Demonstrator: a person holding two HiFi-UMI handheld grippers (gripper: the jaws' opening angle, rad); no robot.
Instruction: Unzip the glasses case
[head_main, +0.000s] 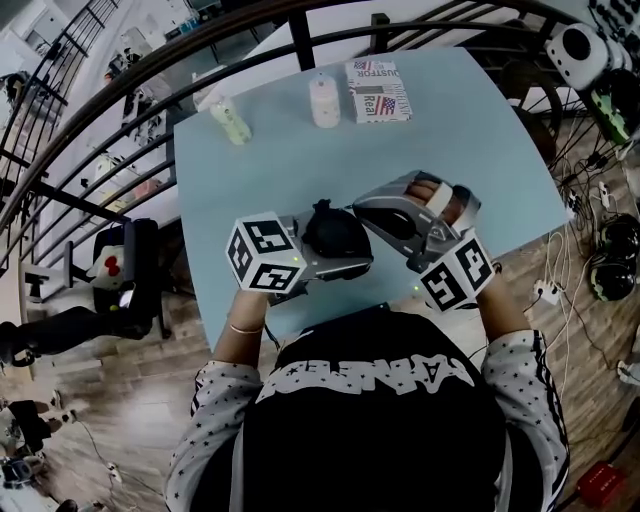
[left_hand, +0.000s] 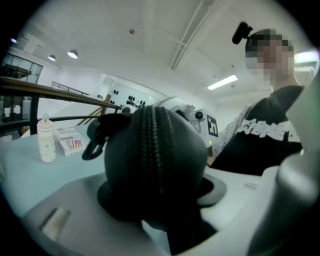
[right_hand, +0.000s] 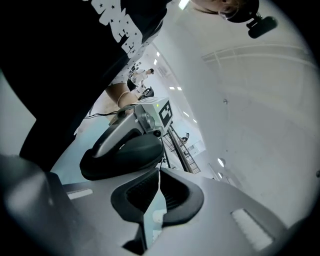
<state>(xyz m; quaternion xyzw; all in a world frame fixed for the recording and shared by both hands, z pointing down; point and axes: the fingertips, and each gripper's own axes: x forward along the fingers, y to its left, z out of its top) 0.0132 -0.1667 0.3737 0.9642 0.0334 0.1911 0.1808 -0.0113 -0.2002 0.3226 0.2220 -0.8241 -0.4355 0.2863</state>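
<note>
The pale blue table (head_main: 480, 150) lies under both grippers, near its front edge. The left gripper (head_main: 345, 262) is clamped on the black glasses case (head_main: 335, 232), whose closed zipper (left_hand: 147, 150) faces that gripper's camera (a small loop (left_hand: 92, 145) hangs at one end). The right gripper (right_hand: 159, 175) has its jaws pressed together with the tips right at the case's end, though I cannot tell whether a zipper pull sits between them.
</note>
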